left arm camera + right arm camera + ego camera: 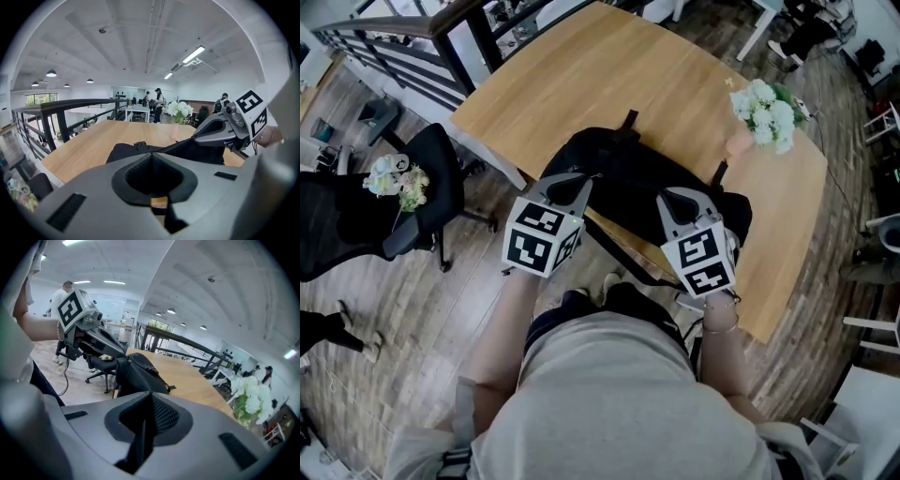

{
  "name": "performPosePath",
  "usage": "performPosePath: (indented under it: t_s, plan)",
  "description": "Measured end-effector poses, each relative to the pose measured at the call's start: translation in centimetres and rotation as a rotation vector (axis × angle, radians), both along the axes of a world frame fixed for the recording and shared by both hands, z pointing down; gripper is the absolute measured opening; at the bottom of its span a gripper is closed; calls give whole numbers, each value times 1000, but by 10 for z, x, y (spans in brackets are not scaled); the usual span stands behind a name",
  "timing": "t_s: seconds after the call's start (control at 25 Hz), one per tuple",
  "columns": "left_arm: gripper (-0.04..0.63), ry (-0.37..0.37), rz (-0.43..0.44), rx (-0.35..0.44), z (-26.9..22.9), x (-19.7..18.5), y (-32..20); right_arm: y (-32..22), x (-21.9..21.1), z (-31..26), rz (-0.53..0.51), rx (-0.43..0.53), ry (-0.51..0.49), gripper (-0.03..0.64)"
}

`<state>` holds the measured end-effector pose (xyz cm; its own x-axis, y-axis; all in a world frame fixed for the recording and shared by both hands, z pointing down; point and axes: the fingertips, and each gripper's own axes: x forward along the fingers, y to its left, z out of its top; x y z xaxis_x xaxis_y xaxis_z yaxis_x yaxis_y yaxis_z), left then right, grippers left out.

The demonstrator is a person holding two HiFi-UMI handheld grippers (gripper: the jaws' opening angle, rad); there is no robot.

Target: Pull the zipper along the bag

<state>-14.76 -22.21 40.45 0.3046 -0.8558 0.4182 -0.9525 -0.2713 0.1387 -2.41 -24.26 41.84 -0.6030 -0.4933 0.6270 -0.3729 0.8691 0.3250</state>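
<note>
The left claw, jaws together, sits at the left end of the black bag; the right claw is closed on fabric at its right end. The bag lies along the near edge of the bench, so the zipper probably runs claw to claw.

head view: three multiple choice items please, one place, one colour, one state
1. Where does the bag lie? A on the floor; B at the wooden table's near edge; C on a chair.
2. What colour are the flowers on the table? A red; B white; C blue.
3. How is the right gripper? A shut on the bag; B wide open; C out of view.
Answers: B, it rests on the wood; B, the blooms are white; A, black fabric sits pinched between its jaws.
</note>
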Motion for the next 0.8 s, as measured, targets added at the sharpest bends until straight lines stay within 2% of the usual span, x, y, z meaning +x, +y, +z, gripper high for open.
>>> performPosePath:
  t_s: [0.36,0.48,0.64,0.8]
  plan:
    - [20,-29,-63,-6,2,-35,0,-4,4,-1,35,6,-4,28]
    - [21,-21,-59,-9,1,-37,1,-1,3,-2,43,8,-5,28]
    - [20,-77,-62,6,0,-33,3,1,4,1,46,10,3,38]
    - [20,-98,-74,12,2,-31,3,4,3,0,62,23,13,49]
